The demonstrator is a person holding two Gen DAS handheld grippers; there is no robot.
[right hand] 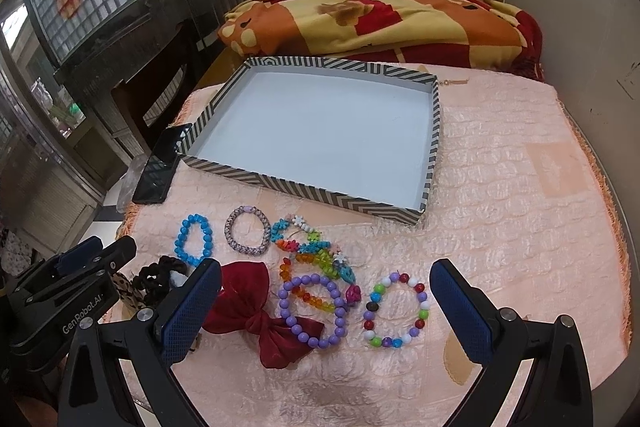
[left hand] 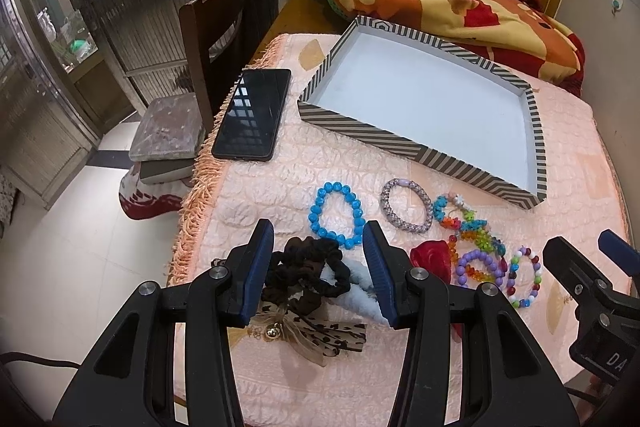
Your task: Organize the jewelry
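Observation:
A striped tray with a pale blue bottom lies empty on the pink cloth. In front of it lie a blue bead bracelet, a grey woven bracelet, a tangle of colourful bead pieces, a purple bead bracelet, a multicolour bead bracelet and a red bow. My left gripper is open, its fingers on either side of a black scrunchie and a pale blue fluffy piece. My right gripper is open above the purple and multicolour bracelets.
A black phone lies at the cloth's left edge beside the tray. A leopard-print bow with a small bell lies under my left gripper. A folded orange blanket sits behind the tray. A dark chair stands left of the table.

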